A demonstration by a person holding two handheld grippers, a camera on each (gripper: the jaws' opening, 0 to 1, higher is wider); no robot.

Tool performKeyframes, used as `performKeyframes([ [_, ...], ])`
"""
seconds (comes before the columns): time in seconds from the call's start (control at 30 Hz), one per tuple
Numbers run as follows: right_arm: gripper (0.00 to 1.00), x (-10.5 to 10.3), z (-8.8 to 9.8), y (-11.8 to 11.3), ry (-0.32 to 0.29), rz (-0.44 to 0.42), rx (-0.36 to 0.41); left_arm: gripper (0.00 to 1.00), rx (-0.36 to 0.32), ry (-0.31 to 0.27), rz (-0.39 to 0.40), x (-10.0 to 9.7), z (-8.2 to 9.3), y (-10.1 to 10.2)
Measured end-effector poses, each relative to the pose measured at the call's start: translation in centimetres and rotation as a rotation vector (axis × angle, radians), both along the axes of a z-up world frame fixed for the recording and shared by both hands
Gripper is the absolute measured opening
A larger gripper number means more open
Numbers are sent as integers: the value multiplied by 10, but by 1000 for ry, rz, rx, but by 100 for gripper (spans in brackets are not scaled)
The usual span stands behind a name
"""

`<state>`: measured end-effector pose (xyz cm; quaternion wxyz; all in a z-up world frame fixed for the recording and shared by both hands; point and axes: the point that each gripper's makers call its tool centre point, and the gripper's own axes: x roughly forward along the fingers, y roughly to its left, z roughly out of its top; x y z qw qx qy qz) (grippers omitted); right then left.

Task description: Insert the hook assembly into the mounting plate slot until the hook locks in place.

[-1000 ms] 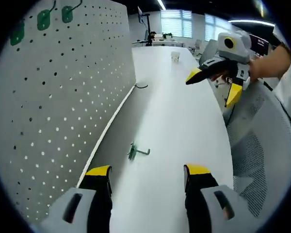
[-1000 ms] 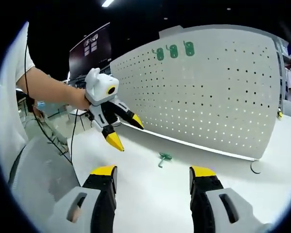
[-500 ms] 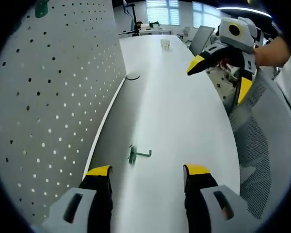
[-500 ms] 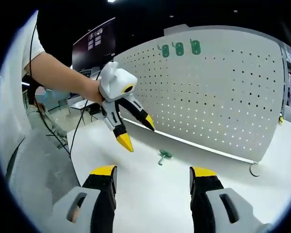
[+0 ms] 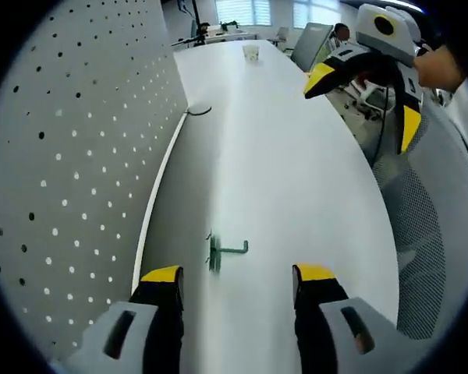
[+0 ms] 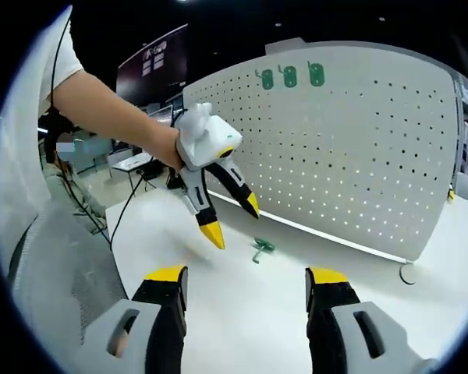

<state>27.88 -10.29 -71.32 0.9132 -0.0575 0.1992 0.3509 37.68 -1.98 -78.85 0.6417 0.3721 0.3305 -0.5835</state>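
Note:
A small green hook assembly [image 5: 221, 252] lies on the white table [image 5: 281, 156], just ahead of my left gripper [image 5: 238, 274], which is open with nothing between its jaws. In the right gripper view the same hook [image 6: 260, 249] lies near the foot of the white pegboard [image 6: 359, 148]. There my left gripper [image 6: 232, 220] hangs open just left of and above the hook, held by a person's hand. My right gripper [image 6: 246, 276] is open and empty, well short of the hook. In the left gripper view it is the open gripper [image 5: 368, 93] at the upper right.
Three green hooks [image 6: 290, 76] hang near the pegboard's top edge. A dark ring-shaped piece [image 5: 198, 111] lies at the board's foot farther along. A cup [image 5: 251, 52] stands at the table's far end. A mesh chair [image 5: 437, 226] is beside the table's edge.
My left gripper has moved down and closer to the hook on the table, so the hook now sits nearer its jaws. The right gripper has stayed about where it was.

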Motion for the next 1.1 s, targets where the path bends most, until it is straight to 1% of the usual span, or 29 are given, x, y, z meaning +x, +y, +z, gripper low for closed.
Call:
performKeyframes([
  [0.17,59,-1,0,1,-6,6,-12,57,25,-3,-32,4,-7,-5],
  [0.27,59,-1,-1,1,-3,7,-14,57,64,-12,-68,5,-13,-4],
  [0.3,59,-1,0,1,-7,8,-21,57,61,-9,-75,4,-15,-6],
  [0.37,59,-2,-1,2,-5,15,-23,58,71,19,-85,1,-20,-6],
  [0.43,59,-3,-1,4,-8,25,-25,57,94,25,-113,-2,-26,-5],
  [0.5,59,-4,-1,5,-8,28,-24,56,100,30,-132,-3,-29,-6],
  [0.6,59,-3,-1,5,-11,29,-25,55,119,55,-131,-1,-36,-4],
  [0.63,59,-3,0,5,-14,29,-27,54,122,55,-131,-1,-37,-4],
  [0.7,58,-4,-2,3,-10,26,-41,54,150,53,-130,3,-42,0],
  [0.77,58,-3,-3,3,-14,25,-49,52,147,59,-130,5,-43,-1],
  [0.87,58,-3,-4,2,-12,25,-49,52,141,91,-115,6,-45,0],
  [0.93,57,-3,-3,2,-12,24,-49,48,128,95,-93,11,-44,-2],
  [1.0,56,-2,-2,1,-15,19,-47,44,122,98,-90,14,-43,-3],
  [1.07,56,-2,-3,-1,-8,13,-42,42,119,113,-62,16,-43,-4],
  [1.1,56,-2,-3,-1,-7,12,-41,39,121,107,-56,18,-43,-4],
])
